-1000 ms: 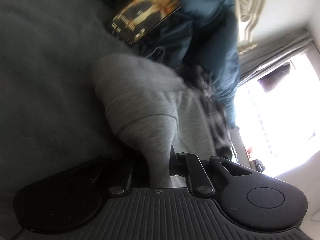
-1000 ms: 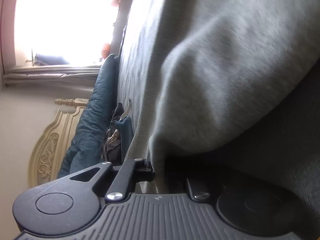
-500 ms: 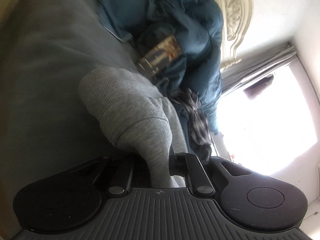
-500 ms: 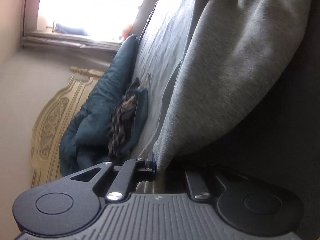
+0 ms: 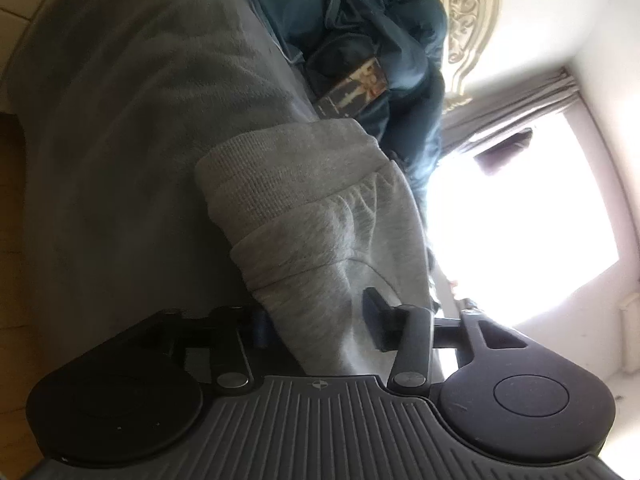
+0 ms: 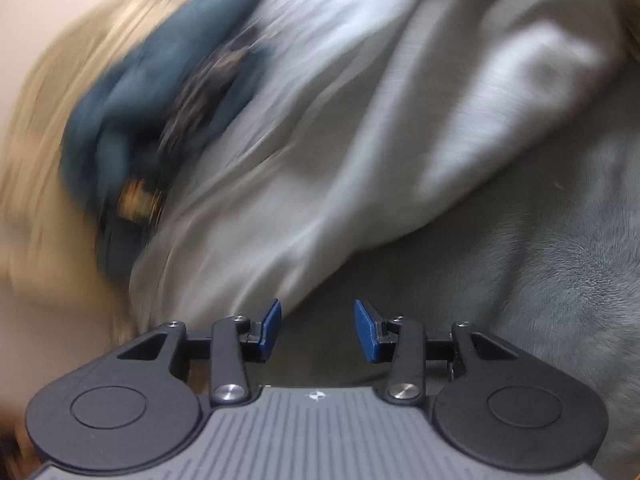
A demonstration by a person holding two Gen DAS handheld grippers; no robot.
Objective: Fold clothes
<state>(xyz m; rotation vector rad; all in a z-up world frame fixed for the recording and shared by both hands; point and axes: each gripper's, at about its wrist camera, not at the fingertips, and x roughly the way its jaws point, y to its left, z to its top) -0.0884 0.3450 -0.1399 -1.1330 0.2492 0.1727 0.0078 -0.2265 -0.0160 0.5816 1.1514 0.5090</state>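
A grey sweatshirt-like garment [image 5: 296, 184] with a ribbed band lies bunched on the grey bed blanket [image 5: 140, 120]. Its fabric runs down between the spread fingers of my left gripper [image 5: 318, 320], which is open and no longer pinching it. In the right wrist view the same grey garment [image 6: 360, 140] lies in loose folds across the blanket [image 6: 520, 260]. My right gripper [image 6: 318, 320] is open just in front of the garment's edge, with nothing between its blue pads [image 6: 366, 332]. That view is blurred by motion.
A dark teal duvet [image 5: 360, 8] is heaped near the ornate cream headboard [image 5: 468, 12], with a printed dark item [image 5: 354, 90] and a plaid cloth [image 6: 212, 80] on it. A bright window [image 5: 520, 220] with grey curtains is beyond. Wooden floor [image 5: 12, 240] shows past the bed's edge.
Both grippers were shut on the grey garment; both have now opened. The right gripper has let go and swung round, and the garment has dropped onto the bed.
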